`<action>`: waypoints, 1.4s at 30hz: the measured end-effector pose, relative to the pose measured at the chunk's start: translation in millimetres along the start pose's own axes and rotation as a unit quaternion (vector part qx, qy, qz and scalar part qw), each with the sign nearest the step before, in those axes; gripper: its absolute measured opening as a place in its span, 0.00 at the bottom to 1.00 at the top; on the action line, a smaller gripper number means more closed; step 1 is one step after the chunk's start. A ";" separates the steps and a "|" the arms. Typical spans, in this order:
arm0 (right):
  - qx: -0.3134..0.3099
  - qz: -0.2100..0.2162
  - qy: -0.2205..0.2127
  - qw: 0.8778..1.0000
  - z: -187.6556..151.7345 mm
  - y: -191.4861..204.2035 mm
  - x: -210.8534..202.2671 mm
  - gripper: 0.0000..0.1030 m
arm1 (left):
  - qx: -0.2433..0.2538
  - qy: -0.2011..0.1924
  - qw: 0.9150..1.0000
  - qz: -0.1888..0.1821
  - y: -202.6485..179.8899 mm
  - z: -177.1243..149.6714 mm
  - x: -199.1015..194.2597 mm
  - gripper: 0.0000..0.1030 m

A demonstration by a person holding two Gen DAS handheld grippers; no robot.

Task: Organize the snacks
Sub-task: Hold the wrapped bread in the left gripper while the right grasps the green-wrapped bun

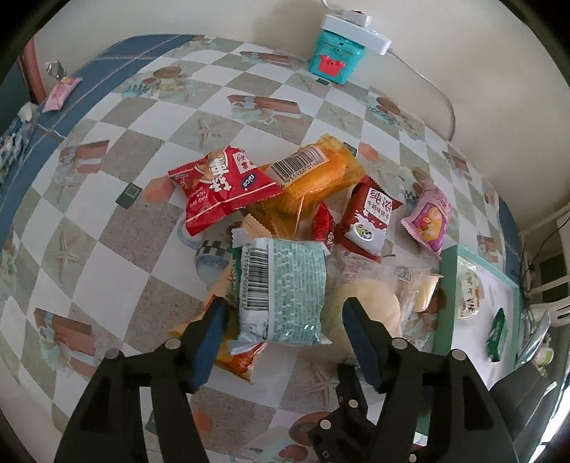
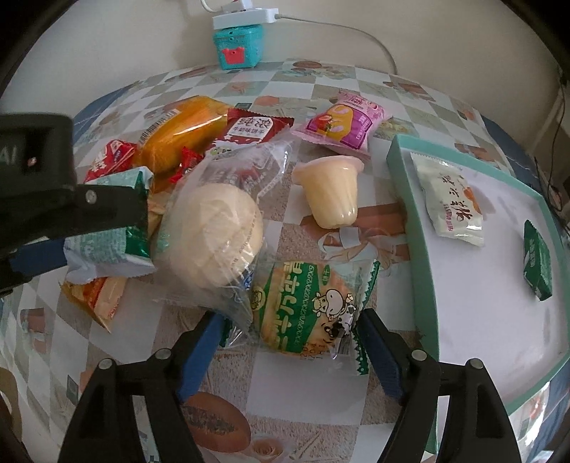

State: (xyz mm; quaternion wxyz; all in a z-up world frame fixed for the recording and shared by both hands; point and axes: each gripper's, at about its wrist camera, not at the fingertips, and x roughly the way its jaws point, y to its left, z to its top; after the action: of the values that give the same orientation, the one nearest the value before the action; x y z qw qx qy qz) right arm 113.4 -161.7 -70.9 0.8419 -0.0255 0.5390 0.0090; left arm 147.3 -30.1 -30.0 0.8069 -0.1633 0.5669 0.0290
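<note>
On the counter, at the left of the heap, the left gripper straddles a pale green packet, fingers apart, likely lining up a pick. Rightward, the right gripper brackets a green-printed cracker pack, fingers spread; the teal tray waits beyond.

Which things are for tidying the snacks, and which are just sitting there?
For the job:
- pale green foil packet
- clear-wrapped round bun
- green cow-print cracker packet
- yellow jelly cup
- mint-edged white tray

Just lying about:
- teal toy box
- white power strip
</note>
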 end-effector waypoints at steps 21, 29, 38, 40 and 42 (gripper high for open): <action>0.039 0.028 0.003 0.999 1.9 -30.9 -9.8 0.56 | 0.001 -0.021 0.998 0.053 3.4 -2.6 -4.9 0.48; 0.052 0.048 -0.030 0.997 6.6 -38.3 -33.0 0.56 | -0.002 -0.041 0.998 0.050 4.7 -0.8 -18.8 0.48; 0.063 0.062 -0.063 0.994 10.0 -42.2 -62.3 0.56 | 0.000 -0.066 0.997 0.048 3.5 -0.4 -36.2 0.48; 0.064 0.065 -0.069 0.993 10.4 -42.4 -67.1 0.56 | 0.001 -0.070 0.996 0.049 2.9 -0.6 -38.6 0.48; 0.065 0.064 -0.074 0.993 10.2 -43.3 -71.2 0.56 | 0.001 -0.074 0.996 0.051 1.5 -1.4 -41.5 0.48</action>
State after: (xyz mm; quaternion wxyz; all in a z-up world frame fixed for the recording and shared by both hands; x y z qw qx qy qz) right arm 94.7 -203.5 -0.5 0.8768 0.0646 0.4755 0.0300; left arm 131.0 -23.4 7.6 0.8443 -0.1307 0.5133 0.0816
